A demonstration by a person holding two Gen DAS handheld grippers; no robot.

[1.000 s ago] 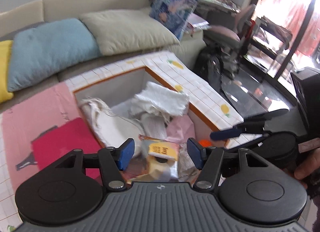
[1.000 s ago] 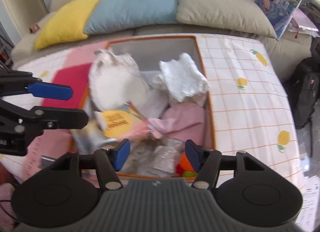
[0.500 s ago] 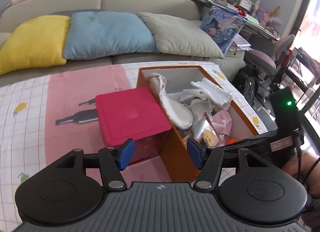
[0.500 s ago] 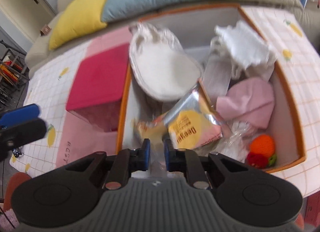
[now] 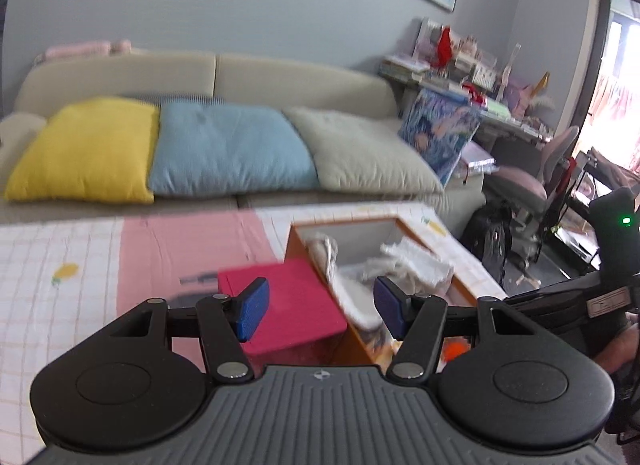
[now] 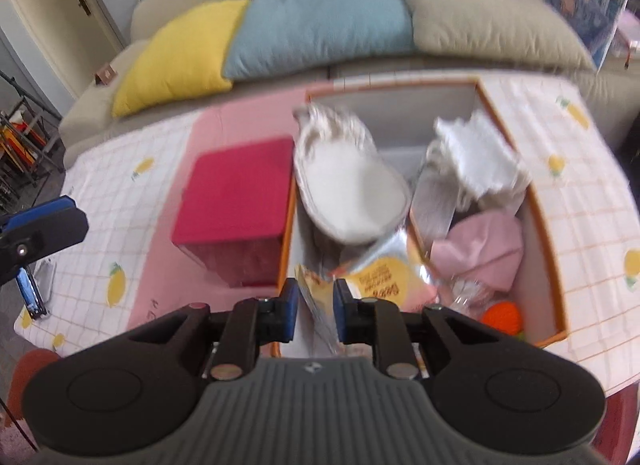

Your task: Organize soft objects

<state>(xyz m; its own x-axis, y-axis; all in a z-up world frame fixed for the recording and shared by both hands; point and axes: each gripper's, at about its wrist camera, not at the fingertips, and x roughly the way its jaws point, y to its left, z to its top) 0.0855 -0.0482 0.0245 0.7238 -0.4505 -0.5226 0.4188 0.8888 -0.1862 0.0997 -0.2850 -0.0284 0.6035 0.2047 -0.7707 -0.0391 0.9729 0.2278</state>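
Snack packet point(image 6: 320, 305) edge between nearly closed right gripper point(image 6: 314, 305) pads.

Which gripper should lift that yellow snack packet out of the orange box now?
Right. The right gripper already has the yellow snack packet between its narrowed jaws over the orange box. The left gripper is open, empty, off beside the red box.
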